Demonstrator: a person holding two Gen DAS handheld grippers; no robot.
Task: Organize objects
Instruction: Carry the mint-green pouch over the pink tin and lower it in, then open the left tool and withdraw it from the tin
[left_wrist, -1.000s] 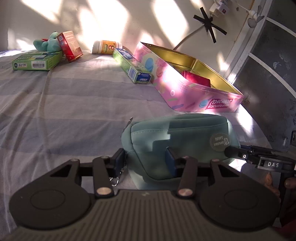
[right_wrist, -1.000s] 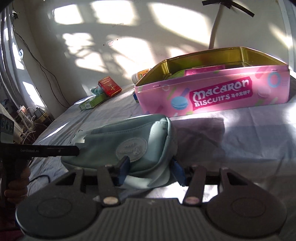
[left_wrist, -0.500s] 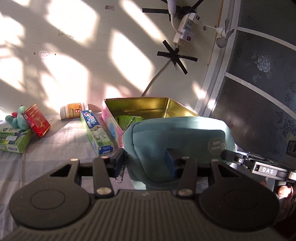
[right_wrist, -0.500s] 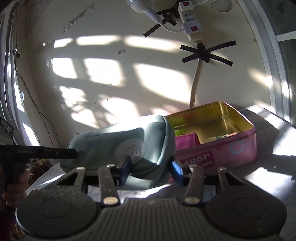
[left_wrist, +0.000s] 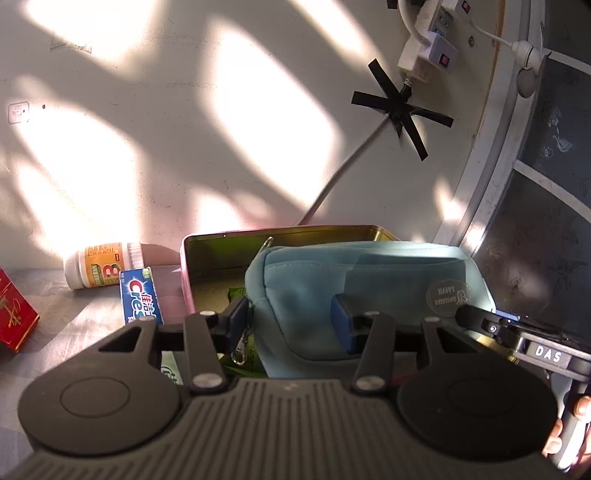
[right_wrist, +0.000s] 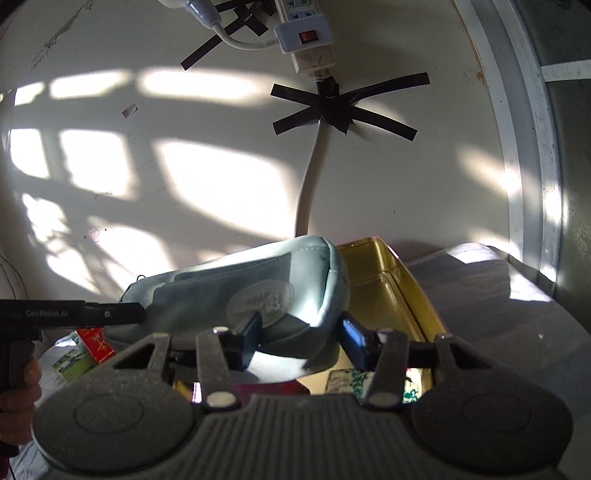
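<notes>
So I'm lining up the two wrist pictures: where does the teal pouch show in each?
Left wrist: the teal pouch sits centre-right, between the left gripper fingers, in front of the gold-lined tin.
Right wrist: the pouch sits centre-left, over the tin's left side.
Shared landmark: the black tape cross on the wall.

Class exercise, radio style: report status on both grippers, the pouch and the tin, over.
Left gripper and right gripper both on the teal pouch, jaws opening. Pouch above the open tin. Boxes already inside tin; nothing else blocking.
</notes>
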